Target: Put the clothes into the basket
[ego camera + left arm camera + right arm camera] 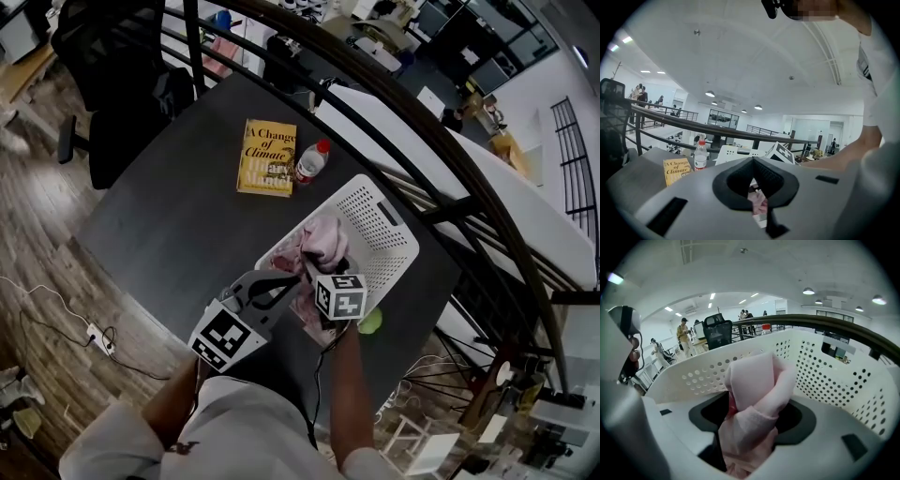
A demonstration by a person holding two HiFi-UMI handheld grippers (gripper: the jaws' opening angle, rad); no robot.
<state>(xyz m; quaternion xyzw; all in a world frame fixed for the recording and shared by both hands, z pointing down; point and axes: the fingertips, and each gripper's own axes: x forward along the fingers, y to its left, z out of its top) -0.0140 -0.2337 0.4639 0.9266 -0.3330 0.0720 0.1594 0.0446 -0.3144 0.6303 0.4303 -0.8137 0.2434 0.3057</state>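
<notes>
Head view, one basket [389, 234], left fingers [780, 180] closed, right fingers [806, 423] apart around pink garment [757, 394]

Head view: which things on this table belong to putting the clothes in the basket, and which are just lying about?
Part of the job:
pink clothes
white basket
right tool, with a pink garment between its open jaws

Just lying about:
yellow book
plastic bottle
green thing beside the basket, too hidden to name
</notes>
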